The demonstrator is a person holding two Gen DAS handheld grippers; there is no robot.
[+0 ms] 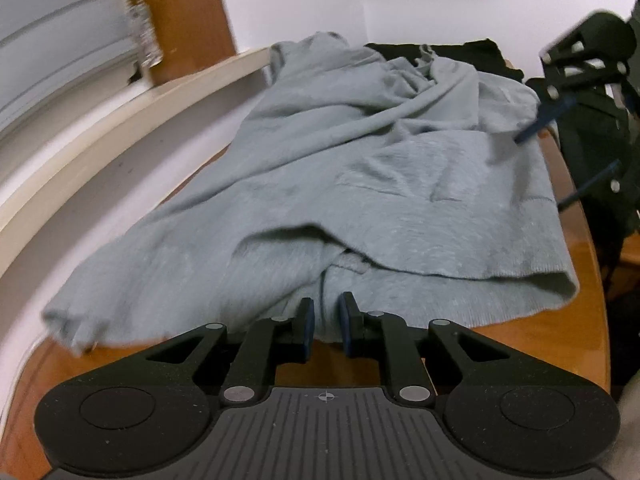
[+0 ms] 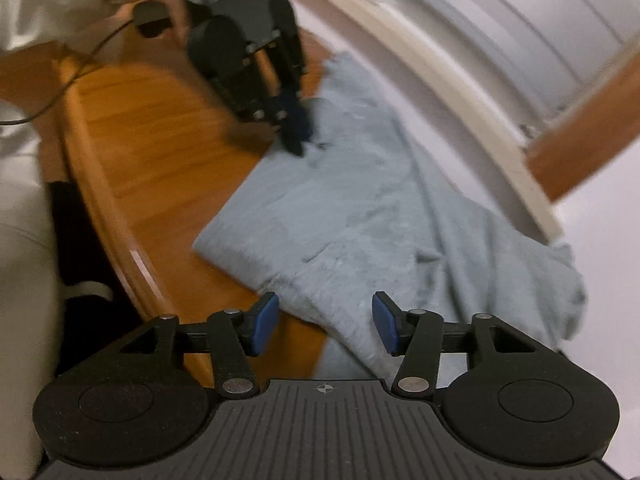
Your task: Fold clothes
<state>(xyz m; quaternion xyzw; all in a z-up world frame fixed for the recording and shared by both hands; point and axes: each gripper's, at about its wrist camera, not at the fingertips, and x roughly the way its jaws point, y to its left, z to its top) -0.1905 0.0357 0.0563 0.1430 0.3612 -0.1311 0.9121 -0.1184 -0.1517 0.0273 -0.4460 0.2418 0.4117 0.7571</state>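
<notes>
A grey-green sweater sprawls across the wooden tabletop, reaching its wall-side edge. The left gripper pinches a sweater fold; the right gripper hangs spread apart. Dark clothes crowd the far end.

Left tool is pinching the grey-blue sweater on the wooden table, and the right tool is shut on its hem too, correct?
Not quite. The left tool does pinch a fold of the grey-blue knitted sweater on the orange-brown wooden table, but the right tool is open, its blue pads apart around the sweater's edge, as the right wrist view shows.
</notes>
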